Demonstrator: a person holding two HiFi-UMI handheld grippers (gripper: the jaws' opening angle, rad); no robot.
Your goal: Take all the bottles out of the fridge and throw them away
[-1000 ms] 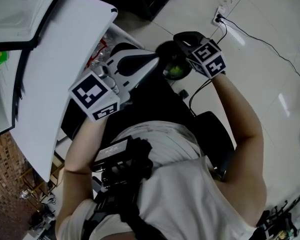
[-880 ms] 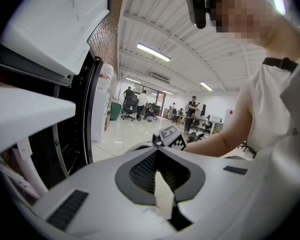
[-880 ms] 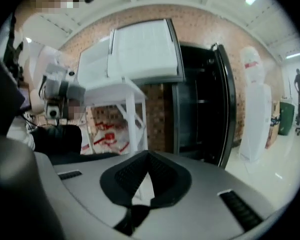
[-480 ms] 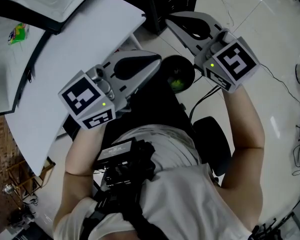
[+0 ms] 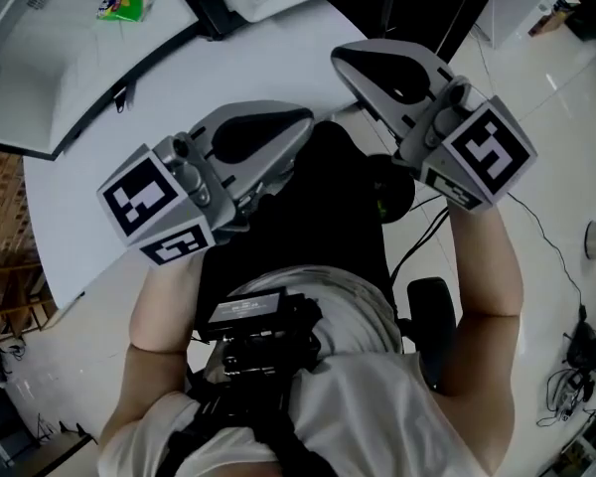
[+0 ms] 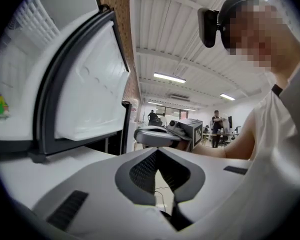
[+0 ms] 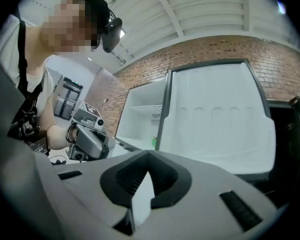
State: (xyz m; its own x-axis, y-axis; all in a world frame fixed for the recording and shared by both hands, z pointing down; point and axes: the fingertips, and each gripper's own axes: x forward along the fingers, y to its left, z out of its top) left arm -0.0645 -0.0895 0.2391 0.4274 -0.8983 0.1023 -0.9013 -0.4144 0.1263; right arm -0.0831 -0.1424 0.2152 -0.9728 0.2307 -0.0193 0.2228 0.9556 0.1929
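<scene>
Left tongs (image 5: 300,119), right tongs (image 5: 344,58), both pressed together, empty; open fridge (image 7: 215,114) beyond them

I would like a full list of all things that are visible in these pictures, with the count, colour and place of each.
white fridge with an open door: one, white, in front of the person.
small green packet: one, green, in the fridge; too small to identify.
brick wall: one, red-brown, behind the fridge.
black cables: several, black, on the white floor.
ceiling strip lights: several, white, overhead.
distant people: two, dark, far across the room.
left gripper: one, grey, shut, empty.
right gripper: one, grey, shut, empty.
</scene>
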